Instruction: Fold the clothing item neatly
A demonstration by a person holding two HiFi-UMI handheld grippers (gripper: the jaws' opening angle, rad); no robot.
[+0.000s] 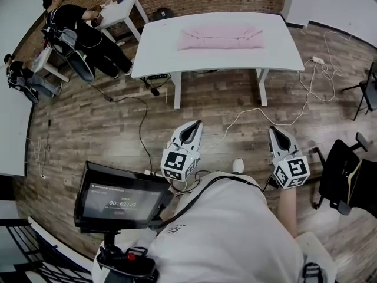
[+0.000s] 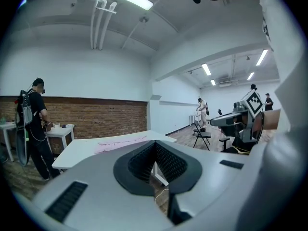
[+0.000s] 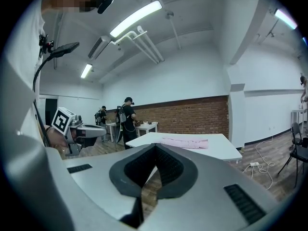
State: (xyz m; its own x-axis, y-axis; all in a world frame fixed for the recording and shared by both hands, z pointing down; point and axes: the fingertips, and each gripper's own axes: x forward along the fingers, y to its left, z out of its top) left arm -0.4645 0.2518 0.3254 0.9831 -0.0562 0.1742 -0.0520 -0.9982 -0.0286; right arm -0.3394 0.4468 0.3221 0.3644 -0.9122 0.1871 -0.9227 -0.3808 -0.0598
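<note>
Head view: pink garment [image 1: 220,38] folded flat on table [image 1: 159,46].

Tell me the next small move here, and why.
Probably step toward the white table: the pink garment lies on it, well out of reach, while the left gripper and right gripper hang shut and empty over the wood floor.
</note>
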